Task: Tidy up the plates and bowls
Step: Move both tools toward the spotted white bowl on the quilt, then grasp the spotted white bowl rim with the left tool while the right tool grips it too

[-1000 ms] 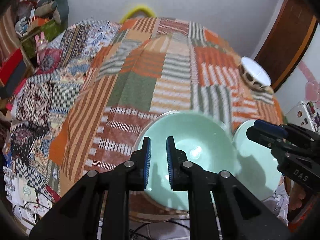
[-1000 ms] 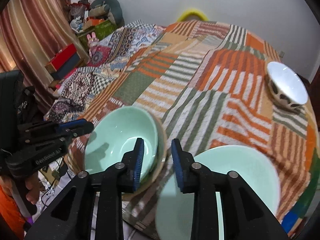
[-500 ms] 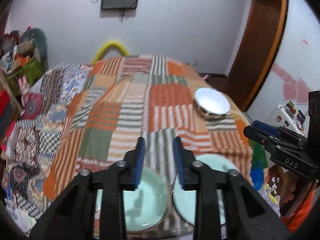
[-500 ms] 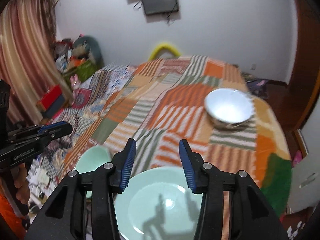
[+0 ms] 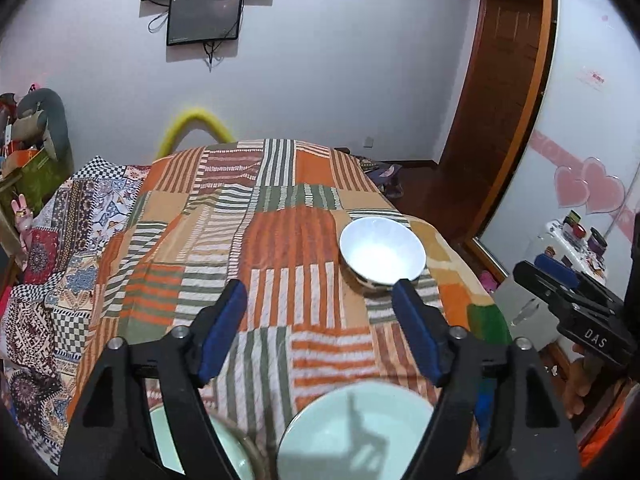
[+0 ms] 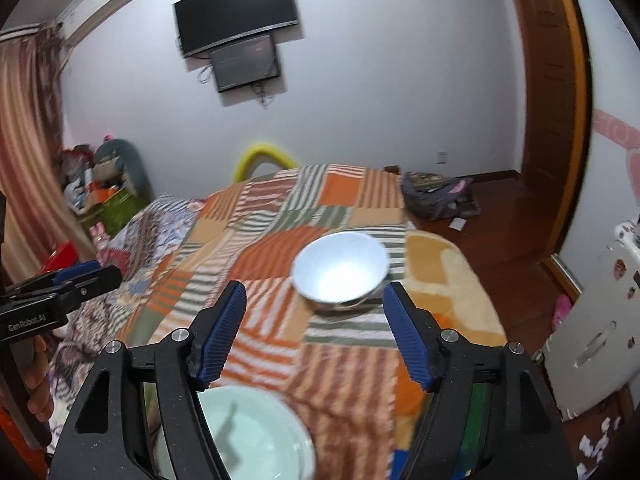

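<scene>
My left gripper had its jaws spread, having just been opening, with nothing between them. My right gripper likewise stood with jaws spread, just opened, nothing gripped. The white bowl sat upright, mouth up, on the patchwork bedspread toward its right side, ahead of both grippers; being round, it showed no long axis. A pale green plate and a pale green bowl lay side by side at the near edge of the bed, below my jaws
</scene>
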The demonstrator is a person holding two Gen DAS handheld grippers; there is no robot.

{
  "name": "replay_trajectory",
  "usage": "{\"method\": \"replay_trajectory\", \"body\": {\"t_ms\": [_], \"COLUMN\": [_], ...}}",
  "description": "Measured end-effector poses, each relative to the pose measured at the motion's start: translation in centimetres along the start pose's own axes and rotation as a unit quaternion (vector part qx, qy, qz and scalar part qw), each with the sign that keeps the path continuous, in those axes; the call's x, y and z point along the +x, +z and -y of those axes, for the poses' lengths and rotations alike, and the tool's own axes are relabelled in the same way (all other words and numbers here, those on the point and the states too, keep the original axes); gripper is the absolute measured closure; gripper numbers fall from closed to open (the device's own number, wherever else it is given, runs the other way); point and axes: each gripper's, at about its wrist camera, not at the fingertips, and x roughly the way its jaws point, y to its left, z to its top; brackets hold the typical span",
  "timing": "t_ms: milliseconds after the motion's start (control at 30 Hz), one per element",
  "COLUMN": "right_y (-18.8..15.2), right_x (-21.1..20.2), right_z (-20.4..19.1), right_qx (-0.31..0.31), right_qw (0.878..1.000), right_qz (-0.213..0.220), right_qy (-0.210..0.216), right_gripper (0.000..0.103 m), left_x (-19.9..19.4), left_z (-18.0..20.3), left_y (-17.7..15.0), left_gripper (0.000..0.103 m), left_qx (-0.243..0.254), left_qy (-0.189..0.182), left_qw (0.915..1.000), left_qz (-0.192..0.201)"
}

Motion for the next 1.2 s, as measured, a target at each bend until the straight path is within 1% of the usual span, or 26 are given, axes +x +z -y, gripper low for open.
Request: {"method": "replay_trajectory", "body": {"t_ms": [33, 233, 333, 567, 600, 667, 700, 867, 900, 967, 1000, 1033, 1067, 1100, 1133, 1200], "right_y": [0.2, 0.6, 0.6, 0.4, 0.4, 0.5, 0.5, 0.5, 0.5, 0.4, 0.3, 0.1, 0.0, -0.2, -0.3, -0.5], "right_x": [0.3, 3.7, 6.1, 11.8, 12.5, 13.9, 14.7, 17.6, 18.0, 18.6, 18.8, 18.9, 19.1, 18.9, 18.8, 18.3], "right_z": [0.4, 2.7, 4.0, 5.9, 6.0, 6.2, 6.3, 7.1, 7.3, 7.7, 7.9, 8.0, 7.9, 7.9, 7.9, 7.8], "right_qx": [0.003, 0.021, 0.03, 0.044, 0.043, 0.039, 0.039, 0.044, 0.048, 0.055, 0.056, 0.056, 0.055, 0.054, 0.052, 0.047], "right_qw": [1.0, 0.999, 0.998, 0.994, 0.994, 0.993, 0.992, 0.988, 0.987, 0.985, 0.984, 0.983, 0.983, 0.983, 0.984, 0.984], "right_qz": [-0.001, -0.02, -0.041, -0.092, -0.097, -0.109, -0.118, -0.147, -0.154, -0.163, -0.168, -0.172, -0.174, -0.175, -0.172, -0.169], "right_qy": [-0.004, -0.028, -0.034, -0.032, -0.031, -0.033, -0.032, -0.029, -0.028, -0.022, -0.019, -0.016, -0.013, -0.005, -0.004, -0.001], "right_gripper": [0.035, 0.035, 0.035, 0.036, 0.037, 0.047, 0.049, 0.067, 0.069, 0.078, 0.081, 0.088, 0.091, 0.091, 0.091, 0.091], "left_x": [0.7, 6.0, 8.7, 15.4, 16.1, 17.3, 18.0, 19.9, 20.3, 20.9, 21.4, 21.7, 22.1, 22.5, 23.1, 23.9], "left_z": [0.2, 1.2, 1.4, 1.4, 1.4, 1.4, 1.4, 1.6, 1.6, 1.6, 1.7, 1.8, 1.9, 2.0, 2.2, 2.3], "left_y": [0.3, 1.6, 1.8, 1.6, 1.5, 1.3, 1.1, 1.0, 0.9, 0.9, 0.9, 0.9, 0.9, 0.8, 0.7, 0.5], "left_gripper": [0.021, 0.02, 0.02, 0.02, 0.02, 0.02, 0.02, 0.02, 0.021, 0.026, 0.029, 0.035, 0.039, 0.046, 0.051, 0.055], "left_qx": [-0.002, -0.001, 0.003, 0.007, 0.007, 0.007, 0.011, 0.024, 0.023, 0.023, 0.024, 0.025, 0.025, 0.026, 0.028, 0.024], "left_qy": [0.0, -0.001, -0.004, -0.016, -0.018, -0.021, -0.021, -0.019, -0.02, -0.021, -0.021, -0.023, -0.026, -0.03, -0.032, -0.032], "left_qw": [1.0, 0.9995, 0.9987, 0.9944, 0.9938, 0.9926, 0.9922, 0.9913, 0.9909, 0.9904, 0.9897, 0.9892, 0.9888, 0.9881, 0.9868, 0.9853], "left_qz": [-0.003, -0.032, -0.051, -0.104, -0.109, -0.119, -0.122, -0.128, -0.131, -0.135, -0.14, -0.142, -0.145, -0.149, -0.156, -0.166]}}
